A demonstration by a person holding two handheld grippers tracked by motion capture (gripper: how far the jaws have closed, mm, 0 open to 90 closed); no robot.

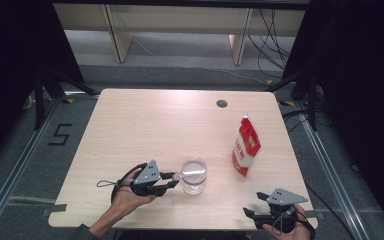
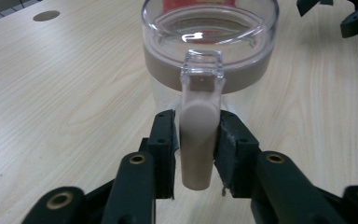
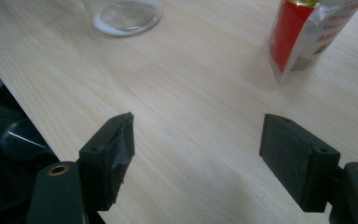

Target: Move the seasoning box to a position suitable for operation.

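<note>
A clear glass jar (image 1: pixel 194 176) with a clear lid (image 2: pixel 209 28) stands on the table near the front middle. From the lid a beige latch tab (image 2: pixel 196 140) hangs toward me, and my left gripper (image 1: pixel 172 181) (image 2: pixel 196 154) comes level from the jar's left with both pads against that tab. A red and white pouch (image 1: pixel 245 147) (image 3: pixel 307 32) stands upright to the right of the jar. At the front right corner my right gripper (image 1: pixel 257 204) (image 3: pixel 198 154) hovers open over bare wood, nothing between its jaws. The jar's base (image 3: pixel 123 16) lies farther off.
The wooden table (image 1: pixel 145 125) has a round cable hole (image 1: pixel 222 103) near its far edge. The front edge runs close under my right gripper, with a dark floor beyond. Wooden furniture legs and cables stand behind the table.
</note>
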